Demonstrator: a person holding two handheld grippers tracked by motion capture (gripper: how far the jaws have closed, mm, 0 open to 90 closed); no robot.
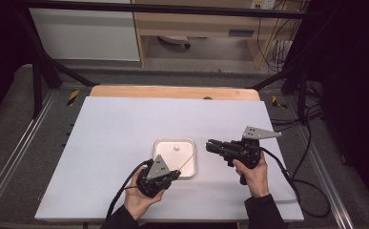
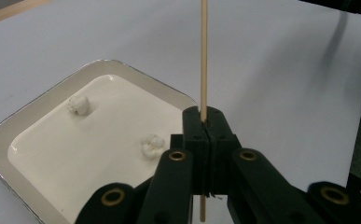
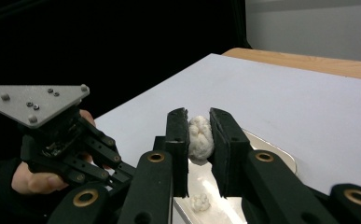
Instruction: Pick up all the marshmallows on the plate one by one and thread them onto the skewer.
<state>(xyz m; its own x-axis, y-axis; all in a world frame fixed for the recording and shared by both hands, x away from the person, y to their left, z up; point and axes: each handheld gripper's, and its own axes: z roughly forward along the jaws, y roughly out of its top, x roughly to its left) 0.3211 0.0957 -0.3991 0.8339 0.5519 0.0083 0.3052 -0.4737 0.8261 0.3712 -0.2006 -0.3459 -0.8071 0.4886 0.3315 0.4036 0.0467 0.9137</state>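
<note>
A thin wooden skewer (image 2: 204,56) is clamped between the jaws of my left gripper (image 2: 204,122). In the high view the skewer (image 1: 188,162) slants up and right from the left gripper (image 1: 176,174), over the near right corner of a small white tray (image 1: 159,143). My right gripper (image 3: 199,123) is shut on a white puffy lump (image 3: 200,136) and hovers just right of the tray, pointing left (image 1: 209,144). Two more white lumps (image 2: 79,105) (image 2: 151,145) lie in the tray (image 2: 10,126). One of the lumps (image 3: 200,202) shows below the right jaws.
The tray sits on a white table cover (image 1: 115,129) with wide bare room to the left and behind. A wooden table edge (image 1: 172,91) runs along the back. Black cables (image 1: 311,138) trail off the table's right side.
</note>
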